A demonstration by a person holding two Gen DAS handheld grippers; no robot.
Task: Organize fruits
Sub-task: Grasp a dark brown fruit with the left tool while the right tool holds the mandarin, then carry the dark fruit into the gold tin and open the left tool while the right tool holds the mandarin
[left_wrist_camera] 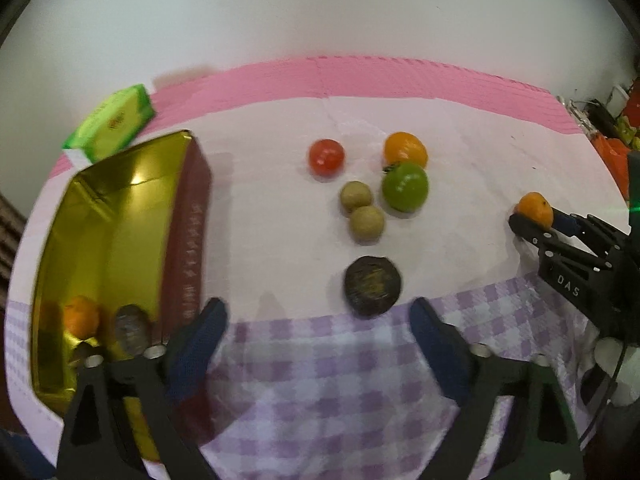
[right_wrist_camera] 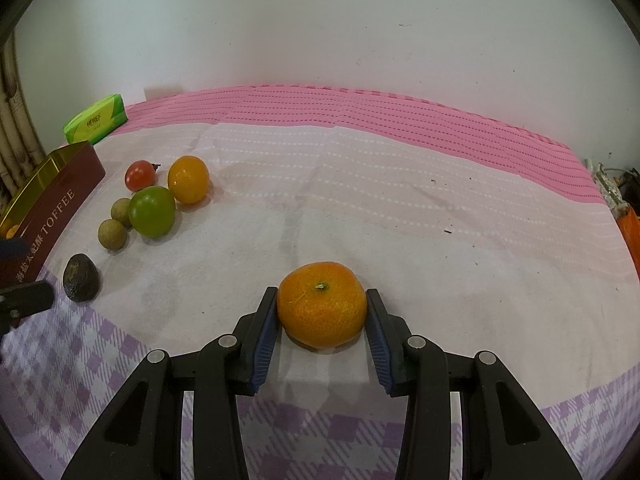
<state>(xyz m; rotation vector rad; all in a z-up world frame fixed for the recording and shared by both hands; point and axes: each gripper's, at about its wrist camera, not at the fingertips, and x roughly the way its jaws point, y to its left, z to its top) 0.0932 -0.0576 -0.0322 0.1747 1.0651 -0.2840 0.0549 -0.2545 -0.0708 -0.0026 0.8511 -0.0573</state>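
Tangerine (right_wrist_camera: 322, 304) clamped in right gripper (right_wrist_camera: 322, 316), resting on the desk (right_wrist_camera: 400, 220).
Left gripper (left_wrist_camera: 318, 320) is held spread and empty, dark fruit (left_wrist_camera: 373, 286) just ahead, tin (left_wrist_camera: 112, 220) to its left. If lifted hastily, the round tangerine could be squeezed out sideways.

This looks like a room in a home. A table (right_wrist_camera: 400, 208) stands against a plain white wall (right_wrist_camera: 320, 32) and wears a soft household cloth (right_wrist_camera: 360, 112), pink-striped at the back and lilac-checked at the front. On the table's far left corner lies a green tissue pack (right_wrist_camera: 95, 124), with a gold-lined toffee tin (right_wrist_camera: 52, 200) just in front of it. Left of the table hangs a patterned curtain (right_wrist_camera: 16, 128); off its right end lie cables and clutter (right_wrist_camera: 612, 192).
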